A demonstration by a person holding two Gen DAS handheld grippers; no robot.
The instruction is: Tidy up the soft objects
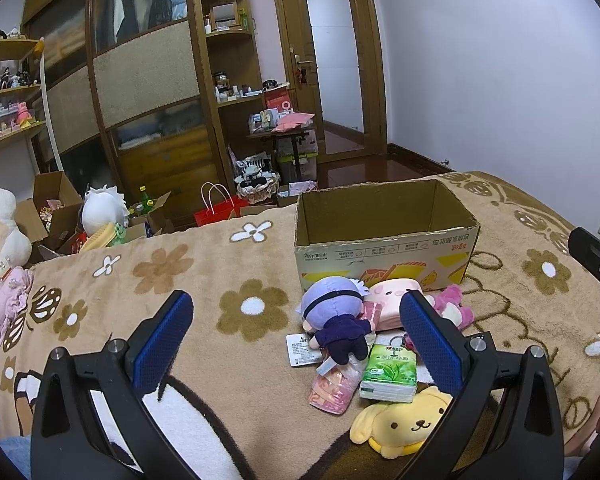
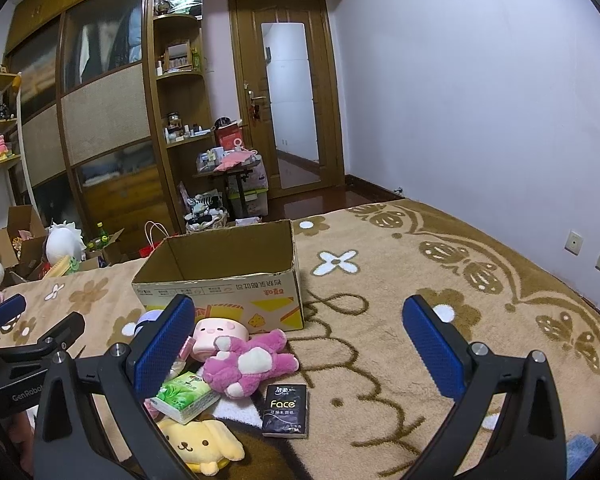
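Plush, light, squashy toys (image 2: 248, 364) lie just before the empty cardboard box (image 2: 220, 280); both the left gripper (image 1: 296, 330) and right gripper (image 2: 296, 330) gape wide, best pinching the pink one's body.

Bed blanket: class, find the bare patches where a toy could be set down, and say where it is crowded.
Free: the blanket right of the cardboard box, toward the wall, and the flowered stretch left of the box. Crowded: directly before the box, where the purple-haired doll, pink plush, green tissue pack and yellow dog plush cluster.
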